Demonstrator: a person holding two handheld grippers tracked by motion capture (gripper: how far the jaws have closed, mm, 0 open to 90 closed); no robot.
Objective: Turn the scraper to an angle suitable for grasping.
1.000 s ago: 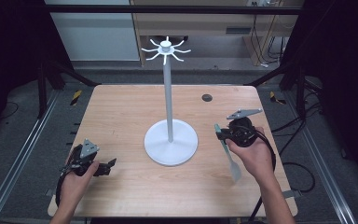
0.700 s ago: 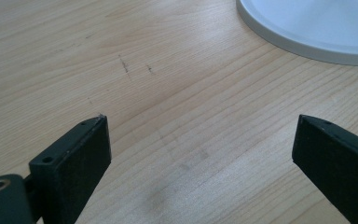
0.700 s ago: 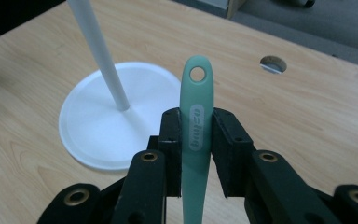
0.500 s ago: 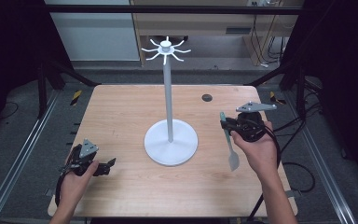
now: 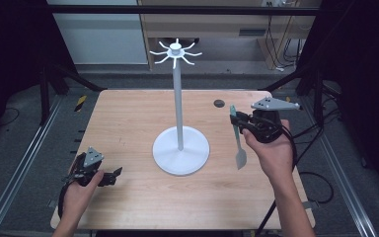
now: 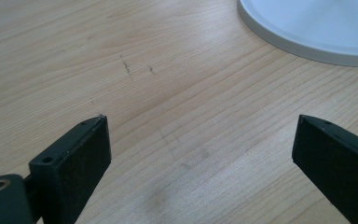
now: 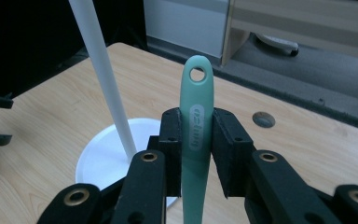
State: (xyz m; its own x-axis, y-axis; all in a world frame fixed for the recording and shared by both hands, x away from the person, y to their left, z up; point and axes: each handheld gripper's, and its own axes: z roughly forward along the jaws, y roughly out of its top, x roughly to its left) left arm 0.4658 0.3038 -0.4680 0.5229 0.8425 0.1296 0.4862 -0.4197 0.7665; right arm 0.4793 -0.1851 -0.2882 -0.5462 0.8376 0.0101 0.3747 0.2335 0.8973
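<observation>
Mint-green plastic forms the handle of the spatula [image 7: 196, 126], a slim rounded bar with a round hanging hole near its tip and pale lettering set in a grey oval below the hole. In the high view the spatula [image 5: 238, 138] hangs lengthways above the right side of the tabletop [image 5: 128, 118], handle end toward the far edge and its flat, pale grey blade toward the person. The right gripper [image 5: 242, 122] is clenched on the handle; in the right gripper view its two black jaws press against either side of the green bar just under the lettering, with the holed tip standing clear above them. The person's right hand [image 5: 271, 148] wraps the gripper body, which carries a grey three-cornered plate on top.

Just left of the spatula stands a white rack [image 5: 179, 103]: a round flat base on the middle of the tabletop, a thin upright pole, and a ring of short hooks at its crown. A small dark round hole [image 5: 219, 103] sits in the wood near the far edge.

Well apart, at the near left corner, the left gripper [image 5: 112, 175] rests low over the wood in the left hand [image 5: 79, 190], released, its jaws spread wide with bare wood grain between them and the rack's base rim ahead.
</observation>
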